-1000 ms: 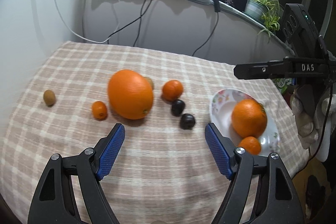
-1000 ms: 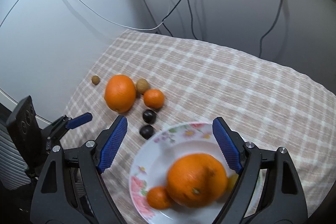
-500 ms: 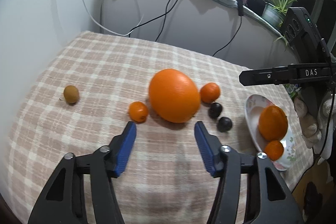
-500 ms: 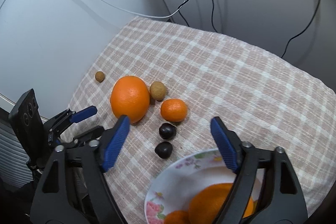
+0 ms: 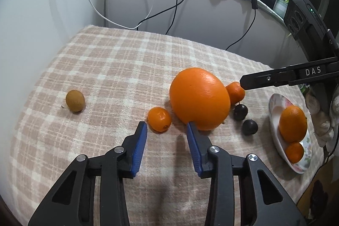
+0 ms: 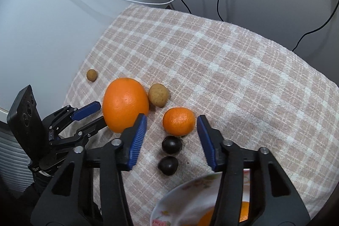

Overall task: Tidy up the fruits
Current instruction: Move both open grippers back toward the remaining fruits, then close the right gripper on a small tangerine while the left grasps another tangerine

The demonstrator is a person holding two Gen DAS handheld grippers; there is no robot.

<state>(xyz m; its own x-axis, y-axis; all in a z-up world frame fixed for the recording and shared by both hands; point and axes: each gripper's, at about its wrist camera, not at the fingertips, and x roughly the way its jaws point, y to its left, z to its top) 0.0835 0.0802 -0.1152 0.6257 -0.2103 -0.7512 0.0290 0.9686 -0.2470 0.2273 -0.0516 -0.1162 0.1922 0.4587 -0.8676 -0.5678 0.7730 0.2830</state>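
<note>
Fruits lie on the checked cloth (image 5: pixel 110 69). The left gripper (image 5: pixel 166 127) has its blue jaws closing, with nothing pressed between them. A tiny orange (image 5: pixel 159 119) sits just past the tips, in the gap. The big orange (image 5: pixel 199 99) is beside the right-hand tip. The right gripper (image 6: pixel 171 120) is closing too, and a small orange (image 6: pixel 179 121) sits between its tips, not squeezed. Two dark plums (image 6: pixel 171 144) lie just below it. A plate (image 5: pixel 275 130) holds two more oranges. A second ago both grippers were much wider, and the right one was over the plate, not the small orange.
</note>
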